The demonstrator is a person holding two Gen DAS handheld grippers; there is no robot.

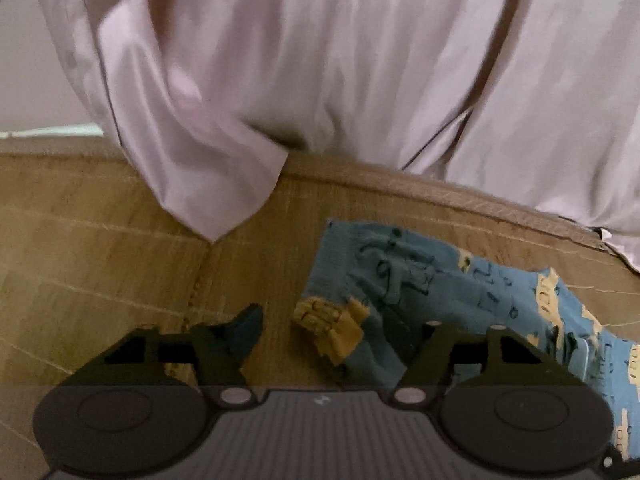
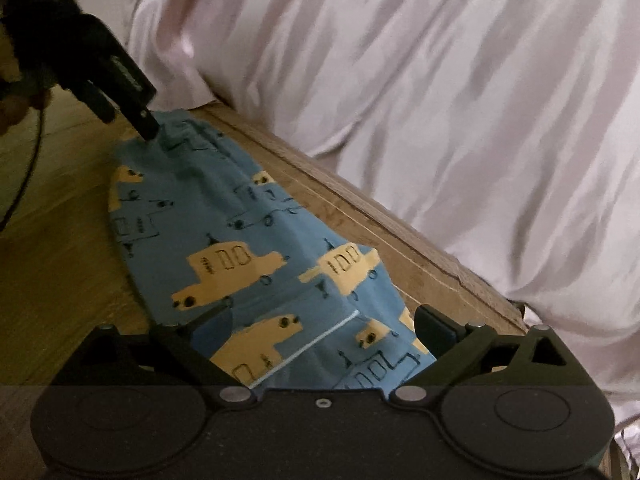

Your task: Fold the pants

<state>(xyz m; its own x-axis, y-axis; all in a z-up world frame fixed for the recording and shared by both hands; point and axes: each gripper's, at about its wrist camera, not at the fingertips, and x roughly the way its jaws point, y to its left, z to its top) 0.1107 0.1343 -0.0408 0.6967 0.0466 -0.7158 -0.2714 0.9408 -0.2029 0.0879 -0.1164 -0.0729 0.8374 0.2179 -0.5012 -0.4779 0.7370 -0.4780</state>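
We see the blue pants (image 2: 256, 248) with yellow cars lying on the woven mat (image 1: 100, 264), beside pale satin bedding (image 2: 440, 100). Only the right wrist view shows our left gripper (image 2: 150, 132) touching the waistband; its jaws stand wide. Our right gripper (image 2: 324, 328) straddles the near end, wide open.

I count one pair of pants (image 2: 256, 264), blue with a vehicle print, lying on one woven mat (image 1: 100, 248). On the cloth in the right wrist view I make out about six filled yellow vehicles, plus several in dark outline only, too blurred to number. I see two grippers: the left gripper (image 1: 324, 332) and the right gripper (image 2: 324, 324), each with two fingers spread apart. One pale satin garment (image 1: 360, 60), worn by one person, fills the background. One cable (image 2: 28, 168) hangs at the left edge.
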